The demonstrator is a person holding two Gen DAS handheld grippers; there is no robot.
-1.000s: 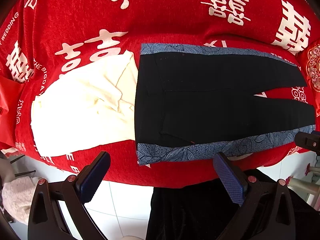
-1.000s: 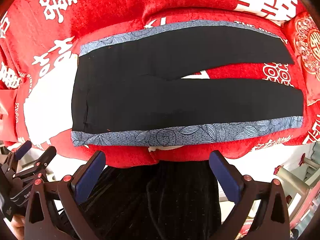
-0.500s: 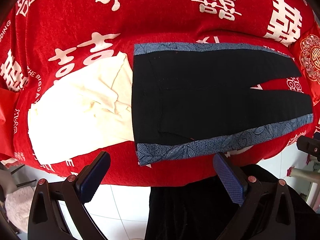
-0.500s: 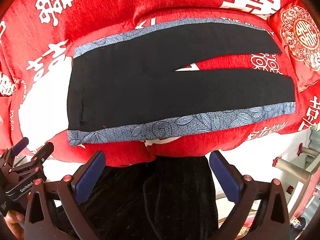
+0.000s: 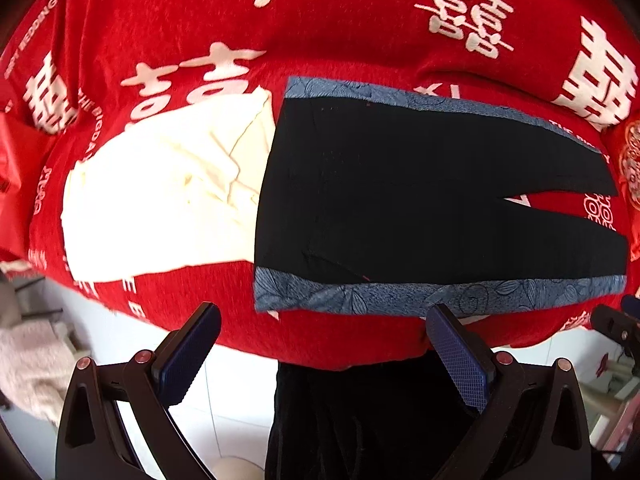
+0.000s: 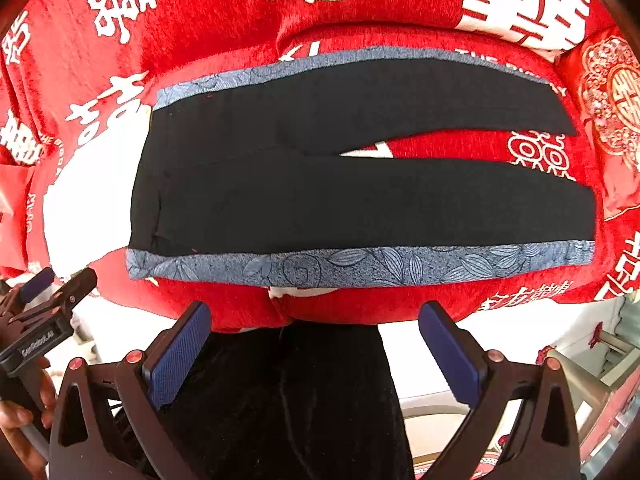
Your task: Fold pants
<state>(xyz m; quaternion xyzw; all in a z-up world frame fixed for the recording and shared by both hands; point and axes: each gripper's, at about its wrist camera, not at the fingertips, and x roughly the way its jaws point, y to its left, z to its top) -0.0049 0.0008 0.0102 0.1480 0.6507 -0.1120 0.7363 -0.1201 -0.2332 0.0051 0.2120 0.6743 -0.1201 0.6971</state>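
The black pants (image 6: 360, 184) lie flat across the middle of both views, waistband toward frame left, the two legs running out to frame right with a narrow wedge of red showing between them. A blue leaf-patterned stripe (image 6: 360, 266) runs along the near edge and a matching one along the far edge, so they look fully spread, with no fold in them yet as far as I can see. That puts the job right at its start, by my reckoning: the legs are not yet laid one over the other, and the length has not been doubled up. Under them is a red cover with white characters (image 5: 360, 32), draped over the whole surface. Just left of the waistband, touching or tucked slightly under it, sits a cream-white cloth (image 5: 160, 196), rumpled. Now the tools: the left gripper (image 5: 320, 352) hangs low in the frame with its jaws spread wide and nothing between the blue pads, just short of the near edge of the cover, roughly opposite the waist end. The right gripper (image 6: 316, 344) is the same story, jaws wide apart and empty, poised off the near edge around the middle of the striped hem. Both hover apart from the fabric. In the lower left of the right view the other tool shows, with a hand (image 6: 24, 412) on its handle.
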